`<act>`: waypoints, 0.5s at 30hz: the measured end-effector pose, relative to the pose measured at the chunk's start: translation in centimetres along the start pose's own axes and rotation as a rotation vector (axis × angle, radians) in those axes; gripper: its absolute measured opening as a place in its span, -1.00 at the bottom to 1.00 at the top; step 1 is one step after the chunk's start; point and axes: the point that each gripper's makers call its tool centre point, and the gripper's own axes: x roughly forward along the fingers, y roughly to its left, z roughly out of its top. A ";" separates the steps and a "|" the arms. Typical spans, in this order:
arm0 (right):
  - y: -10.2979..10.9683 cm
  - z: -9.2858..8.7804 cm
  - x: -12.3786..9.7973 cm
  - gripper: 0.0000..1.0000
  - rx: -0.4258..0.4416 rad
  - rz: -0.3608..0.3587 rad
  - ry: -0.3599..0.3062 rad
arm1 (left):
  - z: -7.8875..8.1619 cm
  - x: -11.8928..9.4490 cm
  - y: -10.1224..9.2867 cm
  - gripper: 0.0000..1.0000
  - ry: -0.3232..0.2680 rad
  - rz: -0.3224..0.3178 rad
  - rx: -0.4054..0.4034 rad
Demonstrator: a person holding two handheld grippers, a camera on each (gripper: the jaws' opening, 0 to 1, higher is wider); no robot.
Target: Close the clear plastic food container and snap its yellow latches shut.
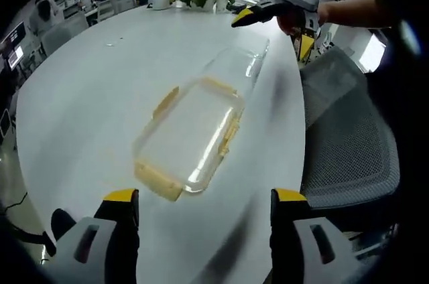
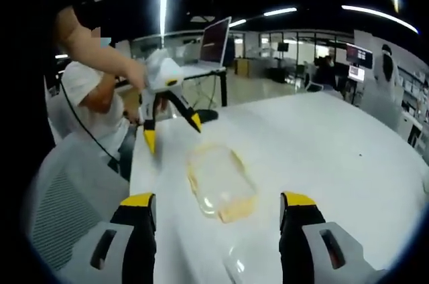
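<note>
The left tool is held with its jaws wide apart and with nothing between them, low over the white tabletop. From it, the container lies at about 12 o'clock, near but not touched. The right tool is also spread apart and empty; in the right gripper view the container is seen just ahead of its jaws, between 11 and 12 o'clock. In the left gripper view the right tool is seen at about 1 o'clock, raised above the far end of the container; in the right gripper view the left tool is seen at 11 o'clock, beyond the container.

The container rests flat on the tabletop, close to the edge where a grey chair stands. A clear lid seems to lie at its far end, but whether it is hinged or loose cannot be told. Yellow latches are seen at the near end and along the long sides.

It is judged that the closing is not yet begun. For a good result, the lid should be taken at its free edge by one tool while the base is steadied by the other, because the light plastic may slide on the smooth top. The lid should be seated evenly on all sides before any latch is pressed down.
</note>
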 end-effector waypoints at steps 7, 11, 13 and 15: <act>-0.1 -0.7 0.1 0.44 -0.031 0.023 0.048 | -0.2 0.1 0.2 0.59 0.019 -0.021 0.008; -0.2 -1.0 0.5 0.41 -0.044 0.036 0.070 | -0.3 0.2 0.2 0.52 0.045 -0.031 0.032; -0.1 -1.0 0.8 0.41 -0.049 0.045 0.073 | -0.4 0.3 0.4 0.52 0.051 -0.029 0.039; -0.2 -1.2 1.2 0.41 -0.061 0.050 0.081 | -0.4 0.4 0.4 0.52 0.054 -0.030 0.041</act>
